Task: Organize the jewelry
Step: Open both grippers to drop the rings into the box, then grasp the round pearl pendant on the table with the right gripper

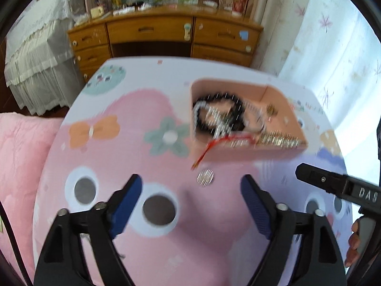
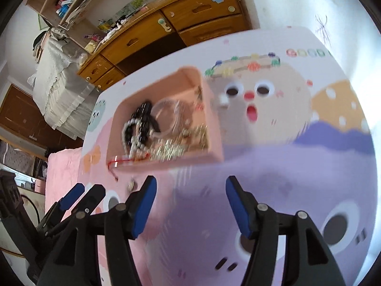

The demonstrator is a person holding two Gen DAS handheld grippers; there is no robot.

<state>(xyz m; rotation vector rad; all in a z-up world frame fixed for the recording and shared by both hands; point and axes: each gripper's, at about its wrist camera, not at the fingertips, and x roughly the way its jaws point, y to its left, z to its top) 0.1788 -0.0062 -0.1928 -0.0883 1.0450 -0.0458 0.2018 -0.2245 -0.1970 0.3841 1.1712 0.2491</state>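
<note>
Both jaws released, nothing between them. Left gripper sits bottom centre of the left wrist view, blue pads spread wide over the cartoon-print table cover. Right gripper same in its own view, bottom centre, pads apart; its black body also pokes in at the right edge of the left view.

Pink box sits right of centre in the left view, upper left of centre in the right view. Inside it: black bead bracelet, silver chain, gold-tone chain along the near wall, all piled and blurred. Red cord hangs over the near rim onto the cover. Small silver round piece lies on the cover just below the box, between the left pads but further out, not touched. Wooden desk across the top of the frame.
</note>
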